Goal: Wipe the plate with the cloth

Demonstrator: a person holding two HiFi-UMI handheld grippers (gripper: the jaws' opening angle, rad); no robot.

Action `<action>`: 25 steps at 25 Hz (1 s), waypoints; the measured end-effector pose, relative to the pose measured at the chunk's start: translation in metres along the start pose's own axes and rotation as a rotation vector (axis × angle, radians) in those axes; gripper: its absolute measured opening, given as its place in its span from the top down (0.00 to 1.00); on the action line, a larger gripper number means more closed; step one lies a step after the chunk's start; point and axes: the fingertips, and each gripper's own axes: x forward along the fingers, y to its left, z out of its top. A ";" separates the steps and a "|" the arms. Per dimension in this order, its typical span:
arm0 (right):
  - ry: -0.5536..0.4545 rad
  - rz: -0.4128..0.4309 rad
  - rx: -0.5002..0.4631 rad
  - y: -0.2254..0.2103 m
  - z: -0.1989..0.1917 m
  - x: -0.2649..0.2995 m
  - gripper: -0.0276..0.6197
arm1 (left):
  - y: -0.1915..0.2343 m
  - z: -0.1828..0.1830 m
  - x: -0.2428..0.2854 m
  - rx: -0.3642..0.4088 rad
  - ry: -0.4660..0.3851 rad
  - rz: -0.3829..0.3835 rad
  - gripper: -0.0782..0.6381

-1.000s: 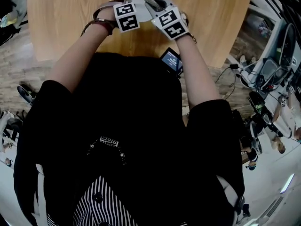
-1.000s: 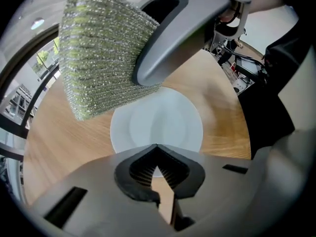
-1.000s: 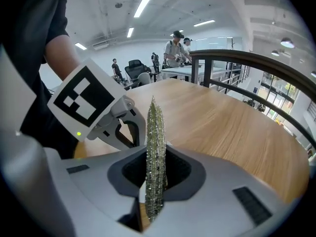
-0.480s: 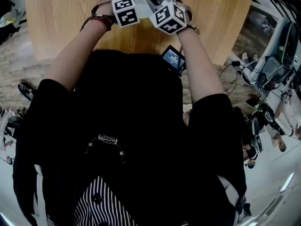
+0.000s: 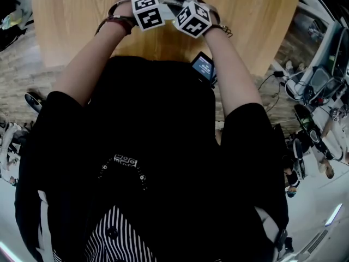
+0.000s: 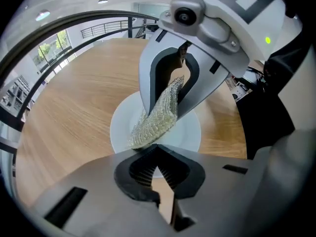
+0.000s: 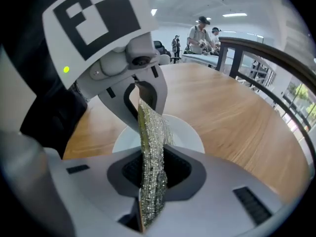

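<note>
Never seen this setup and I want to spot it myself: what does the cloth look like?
Start at the big wooden table, then the white plate. Over the plate hangs the cloth, pinched in the right gripper: a pale, knobbly, glittery strip among smooth surfaces.

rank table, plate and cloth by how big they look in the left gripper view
1. table
2. plate
3. cloth; it hangs from the right claw nearer the camera, so its true size against the plate is unsure.
</note>
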 end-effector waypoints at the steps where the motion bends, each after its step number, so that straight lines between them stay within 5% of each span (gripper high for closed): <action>1: 0.010 0.018 0.027 0.000 0.000 0.001 0.88 | -0.001 -0.001 0.000 0.000 0.000 0.000 0.90; 10: 0.164 0.108 0.222 -0.011 0.006 -0.003 0.88 | 0.001 -0.002 -0.002 -0.004 0.011 -0.017 0.90; 18: 0.103 0.215 0.353 0.029 0.004 -0.005 0.88 | -0.002 -0.006 -0.001 -0.005 0.016 -0.019 0.90; 22: 0.174 0.192 0.372 0.035 -0.011 -0.006 0.88 | -0.004 -0.005 -0.003 0.013 0.018 -0.013 0.90; 25: 0.170 0.078 0.367 -0.004 -0.011 -0.011 0.88 | -0.005 -0.004 -0.003 0.004 0.004 -0.019 0.90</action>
